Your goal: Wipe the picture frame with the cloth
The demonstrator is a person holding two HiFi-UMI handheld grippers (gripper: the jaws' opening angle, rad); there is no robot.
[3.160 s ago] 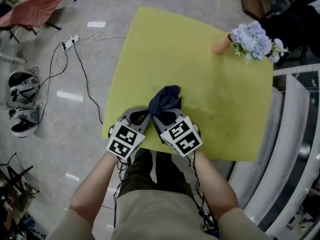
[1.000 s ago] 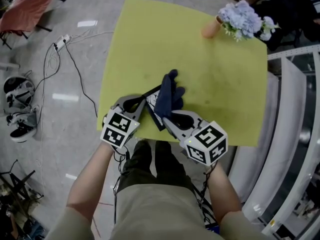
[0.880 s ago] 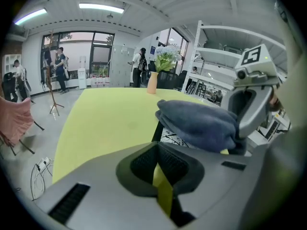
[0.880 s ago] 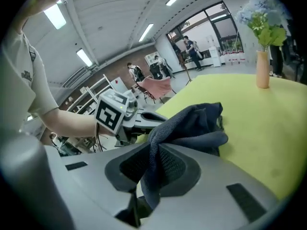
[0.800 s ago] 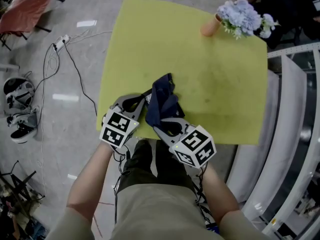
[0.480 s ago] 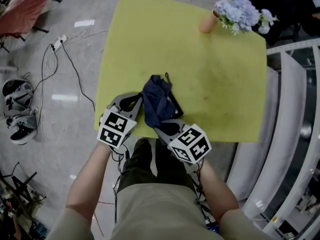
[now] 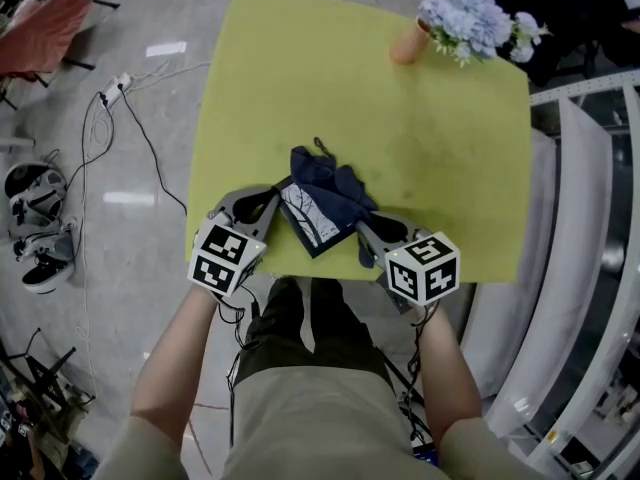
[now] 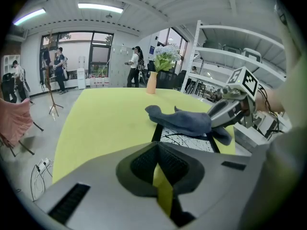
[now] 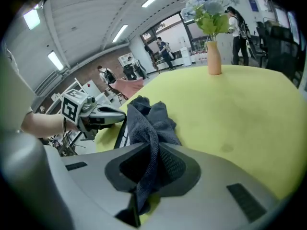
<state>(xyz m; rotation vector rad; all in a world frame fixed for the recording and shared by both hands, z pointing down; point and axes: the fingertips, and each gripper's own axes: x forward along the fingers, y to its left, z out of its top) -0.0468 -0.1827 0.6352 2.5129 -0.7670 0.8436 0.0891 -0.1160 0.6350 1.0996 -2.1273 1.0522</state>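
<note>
Cloth (image 7: 327,177), one, in right gripper (image 7: 366,231); picture frame (image 7: 308,221), one, in left gripper (image 7: 271,201).

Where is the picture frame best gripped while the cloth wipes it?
By the black border at its near-left corner, coming in low from the left, where the left gripper is shut on it. The picture frame lies flat, and the cloth in the right gripper covers its far side.

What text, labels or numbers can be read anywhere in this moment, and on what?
No readable text.
On the left cube and right cube: black-and-white square markers only, no letters.
On the frame: a line drawing, no words.
On the cloth: plain, no label showing.
</note>
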